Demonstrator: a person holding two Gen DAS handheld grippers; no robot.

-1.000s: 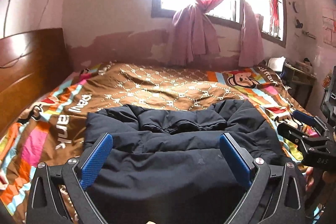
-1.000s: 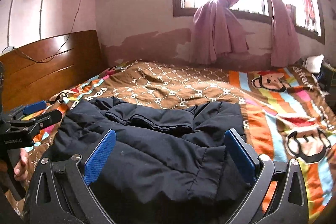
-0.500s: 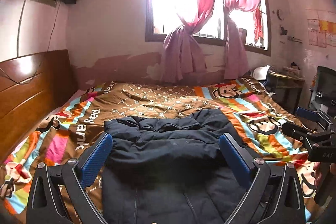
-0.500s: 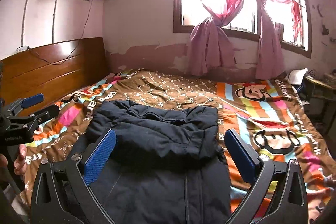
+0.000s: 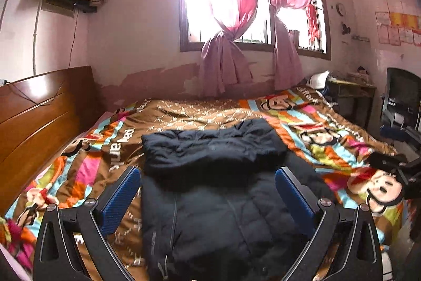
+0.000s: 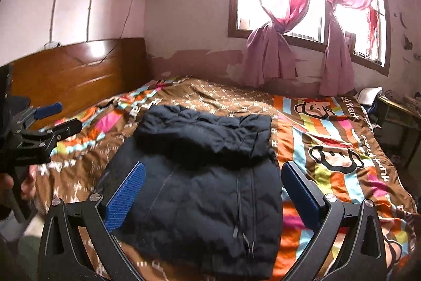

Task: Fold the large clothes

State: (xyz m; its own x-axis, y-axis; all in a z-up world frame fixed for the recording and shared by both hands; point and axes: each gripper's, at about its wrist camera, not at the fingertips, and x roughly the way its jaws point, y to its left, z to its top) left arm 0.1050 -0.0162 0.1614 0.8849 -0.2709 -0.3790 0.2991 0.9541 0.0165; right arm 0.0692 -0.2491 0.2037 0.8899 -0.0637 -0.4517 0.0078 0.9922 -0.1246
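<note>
Dark padded jacket [image 5: 213, 175]: lies flat on the bed's patterned quilt [image 5: 86, 170], its top part folded down over the zipped body, zipper [image 6: 244, 202] facing up. Left gripper [image 5: 208, 188]: jaws spread wide, holding nothing, raised above the jacket, which appears between and beyond the blue pads [image 5: 121, 199]. Right gripper [image 6: 213, 188]: jaws likewise wide apart and empty, jacket framed between them, not touching. Wooden headboard [image 6: 79, 75] at left; pink curtains [image 6: 276, 4] at the window behind.
</note>
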